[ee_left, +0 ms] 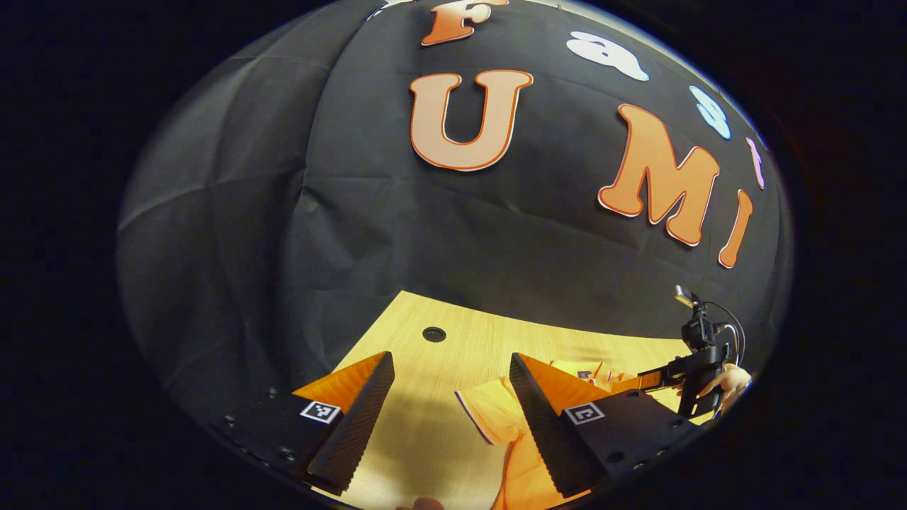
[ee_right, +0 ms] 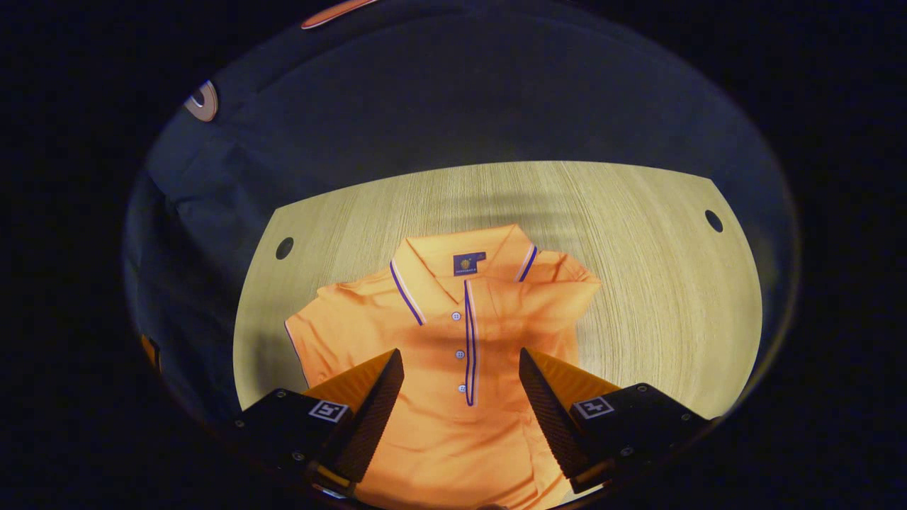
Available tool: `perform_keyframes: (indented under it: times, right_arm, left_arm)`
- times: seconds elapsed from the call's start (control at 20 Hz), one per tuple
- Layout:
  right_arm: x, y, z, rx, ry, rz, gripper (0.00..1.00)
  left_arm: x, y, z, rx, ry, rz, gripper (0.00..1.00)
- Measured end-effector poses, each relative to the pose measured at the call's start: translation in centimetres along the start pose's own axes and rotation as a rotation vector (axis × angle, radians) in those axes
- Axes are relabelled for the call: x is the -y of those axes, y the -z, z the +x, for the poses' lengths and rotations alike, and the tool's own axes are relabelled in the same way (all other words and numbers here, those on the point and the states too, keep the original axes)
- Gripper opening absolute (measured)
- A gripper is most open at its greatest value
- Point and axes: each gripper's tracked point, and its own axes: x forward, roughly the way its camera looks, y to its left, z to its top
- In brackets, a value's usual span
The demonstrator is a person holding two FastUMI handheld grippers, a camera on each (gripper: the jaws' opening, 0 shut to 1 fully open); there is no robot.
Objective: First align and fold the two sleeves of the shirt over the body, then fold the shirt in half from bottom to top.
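- The right tool [ee_right: 460,382] hangs above the orange shirt [ee_right: 460,425], its fingers spread wide and pinching nothing; the button placket runs straight ahead between them.
- The shirt lies face up on the pale wooden surface [ee_right: 638,283], collar [ee_right: 460,255] at the far end from this tool, hem hidden below its fingers.
- The sleeve to this tool's left [ee_right: 305,340] spreads out flat; the one to its right [ee_right: 574,276] looks drawn in near the shoulder, though whether it counts as folded is hard to tell.
- The left tool [ee_left: 450,404] is also spread and empty, hovering over bare surface, with a sleeve cuff [ee_left: 489,414] just inside its right finger.
- In the left gripper view the right tool [ee_left: 648,381] shows off to the right, held by a hand [ee_left: 726,382], well apart from the left one.
- Likely risk: a shallow pinch at the cuff takes only the top layer, so the sleeve slides or twists and lands askew on the body.
- Lifting a sleeve too high may drag the whole shirt across the smooth surface and spoil the alignment.
- Both tools closing toward the middle could cross paths; the gap now looks ample.
- Open surface lies beyond the collar and to the right tool's right; the edge and booth wall [ee_right: 212,212] sit closer on its left, past a round hole [ee_right: 284,247].
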Motion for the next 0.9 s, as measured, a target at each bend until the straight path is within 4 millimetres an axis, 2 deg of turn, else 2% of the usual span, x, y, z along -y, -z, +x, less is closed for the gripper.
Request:
perform_keyframes:
  times: [0.2,0.4,0.55,0.65,0.8,0.9]
  right_arm:
    - [0.8,-2.7,-3.1,0.125,-0.015,-0.033,0.99]
    - [2.5,-3.6,-5.5,0.162,-0.031,-0.041,0.99]
    - [3.8,-4.1,-7.1,0.182,-0.046,-0.029,0.99]
    - [4.6,-4.4,-7.8,0.196,-0.057,-0.016,0.99]
    - [6.4,-4.4,-9.2,0.207,-0.083,-0.004,0.99]
    - [7.9,-4.1,-9.4,0.202,-0.088,0.002,0.99]
  left_arm:
    - [1.3,1.5,1.9,-0.075,0.021,-0.02,0.98]
    - [1.7,3.0,4.7,-0.158,-0.048,0.026,0.98]
    - [3.0,6.6,6.8,-0.342,-0.047,0.046,0.98]
    - [3.5,9.2,8.9,-0.446,-0.064,0.054,0.99]
    - [4.5,13.1,11.7,-0.562,-0.087,-0.019,0.98]
    - [4.6,15.8,13.2,-0.646,-0.109,-0.064,0.99]
